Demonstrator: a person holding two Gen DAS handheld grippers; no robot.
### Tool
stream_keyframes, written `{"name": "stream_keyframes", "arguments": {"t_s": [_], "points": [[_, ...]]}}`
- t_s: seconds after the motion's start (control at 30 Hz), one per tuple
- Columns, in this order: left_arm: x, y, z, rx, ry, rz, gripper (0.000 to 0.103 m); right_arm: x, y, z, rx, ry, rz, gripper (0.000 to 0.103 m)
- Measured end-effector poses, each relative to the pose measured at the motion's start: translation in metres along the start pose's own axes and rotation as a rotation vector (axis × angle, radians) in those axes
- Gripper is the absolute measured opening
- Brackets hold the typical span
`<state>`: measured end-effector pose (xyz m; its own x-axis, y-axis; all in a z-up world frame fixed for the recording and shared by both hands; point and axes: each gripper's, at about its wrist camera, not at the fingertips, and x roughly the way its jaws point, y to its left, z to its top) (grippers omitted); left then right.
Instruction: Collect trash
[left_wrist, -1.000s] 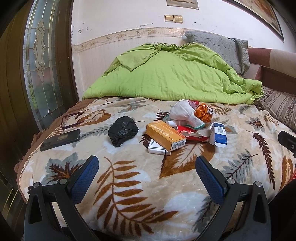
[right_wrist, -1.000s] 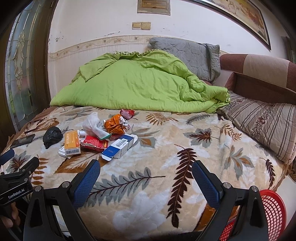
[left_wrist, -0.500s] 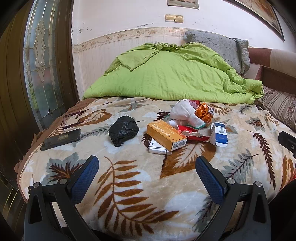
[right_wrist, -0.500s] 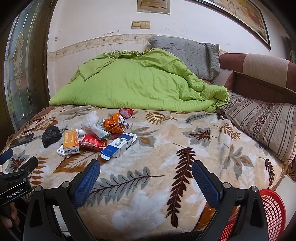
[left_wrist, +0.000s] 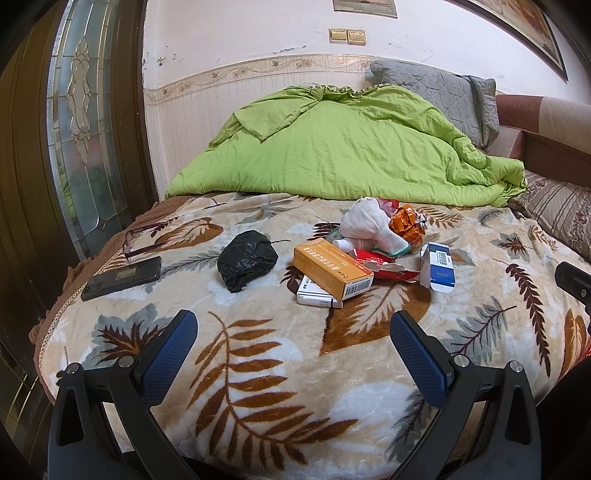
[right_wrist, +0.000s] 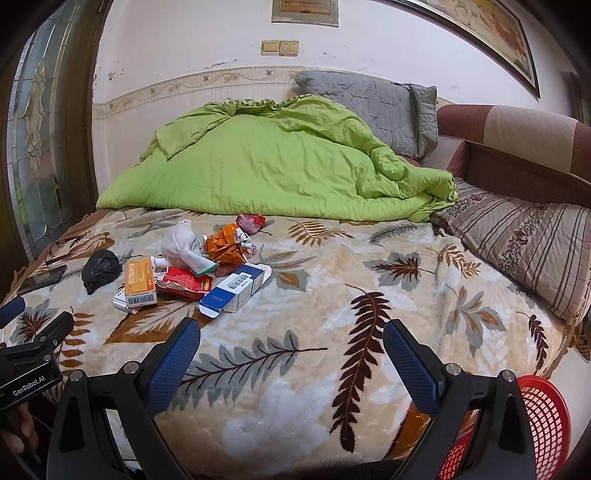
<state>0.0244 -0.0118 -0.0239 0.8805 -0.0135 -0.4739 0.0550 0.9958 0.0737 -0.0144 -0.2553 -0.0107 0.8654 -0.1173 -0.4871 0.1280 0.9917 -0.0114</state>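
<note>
A heap of trash lies on the leaf-patterned blanket (left_wrist: 258, 369): an orange box (left_wrist: 332, 267) (right_wrist: 139, 280) on a white box (left_wrist: 318, 293), a torn red packet (left_wrist: 388, 267) (right_wrist: 184, 283), a blue-and-white box (left_wrist: 437, 267) (right_wrist: 236, 290), a white wad (left_wrist: 364, 223) (right_wrist: 181, 243), an orange wrapper (left_wrist: 406, 223) (right_wrist: 225, 245) and a black crumpled bag (left_wrist: 245, 258) (right_wrist: 101, 269). My left gripper (left_wrist: 293, 345) is open, short of the heap. My right gripper (right_wrist: 291, 349) is open too, right of the heap and empty.
A black phone (left_wrist: 122, 277) and glasses (left_wrist: 144, 240) lie at the bed's left edge. A green duvet (left_wrist: 343, 155) and grey pillow (right_wrist: 373, 107) fill the back. A striped pillow (right_wrist: 524, 243) lies right. A red mesh basket (right_wrist: 535, 424) stands by the bed's near right corner.
Both views have drifted slightly: the heap sits a little farther left in the right wrist view. Nothing on the bed has moved and both grippers stay open.
</note>
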Motion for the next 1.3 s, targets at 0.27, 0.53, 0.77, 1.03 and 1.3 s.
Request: {"name": "stream_keyframes", "arguments": {"t_s": [0.27,0.53,0.77,1.03,1.3], "points": [[0.001,0.001,-0.001,-0.013,0.008,-0.010,0.103,0.000,-0.002,-0.001,0.001,0.004,0.001,0.101],[0.024,0.031,0.017,-0.065,0.076,-0.021,0.103,0.023,-0.021,0.002,0.109,0.101,0.093,0.086],[0.075,0.063,0.053,-0.147,0.155,0.017,0.078,0.089,-0.020,0.026,0.323,0.318,0.264,0.082],[0.144,0.096,0.076,-0.300,0.264,0.012,0.077,0.183,-0.004,0.046,0.475,0.500,0.288,0.076],[0.192,0.079,0.063,-0.249,0.338,-0.018,0.071,0.231,0.024,0.042,0.407,0.559,0.233,0.058]]}}
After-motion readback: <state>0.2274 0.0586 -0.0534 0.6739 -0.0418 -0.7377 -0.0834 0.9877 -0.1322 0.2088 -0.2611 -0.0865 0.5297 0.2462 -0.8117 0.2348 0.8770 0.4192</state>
